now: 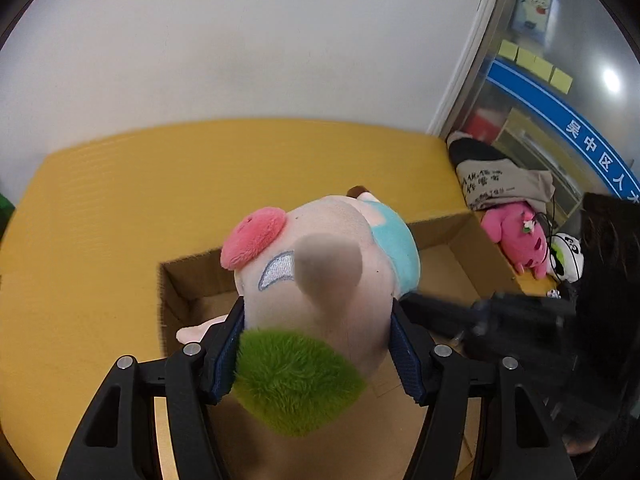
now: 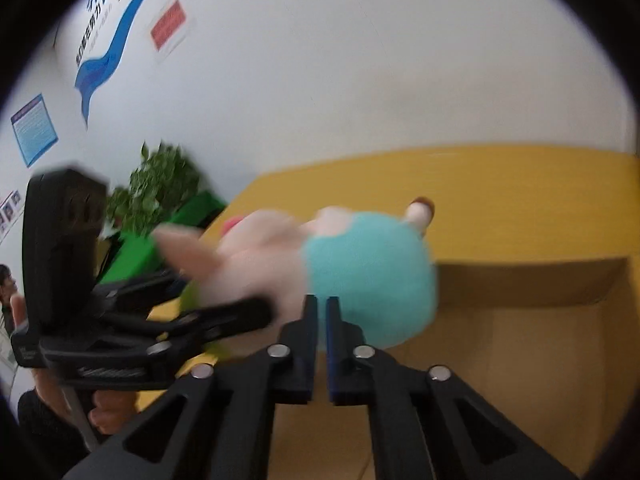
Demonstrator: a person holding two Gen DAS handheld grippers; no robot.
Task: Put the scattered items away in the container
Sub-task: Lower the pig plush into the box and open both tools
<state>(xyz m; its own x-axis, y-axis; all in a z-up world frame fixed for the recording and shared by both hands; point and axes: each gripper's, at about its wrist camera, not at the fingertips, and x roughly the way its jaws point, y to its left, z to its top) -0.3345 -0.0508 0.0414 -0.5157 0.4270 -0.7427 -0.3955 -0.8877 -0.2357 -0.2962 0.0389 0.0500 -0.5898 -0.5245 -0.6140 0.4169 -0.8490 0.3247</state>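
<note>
1. Where writing shows, we read only the white characters 吴中区人 on a blue band point(image 1: 560, 120) behind glass; the beige cloth point(image 1: 505, 185) carries print too small to read.
2. We see the left gripper point(image 1: 318, 336) clamped on the plush toy point(image 1: 320, 264), above the cardboard box point(image 1: 188, 280).
3. We see the right gripper point(image 2: 322, 308) with its jaws together, empty, tips against the toy's turquoise body.

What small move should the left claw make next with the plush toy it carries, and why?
Probably lower it a little further and then open. The left claw grips the plush toy on both sides, and the toy hangs above the open cardboard box, not yet resting on its floor. The right claw is shut beside the toy's blue part, seemingly holding nothing.
</note>
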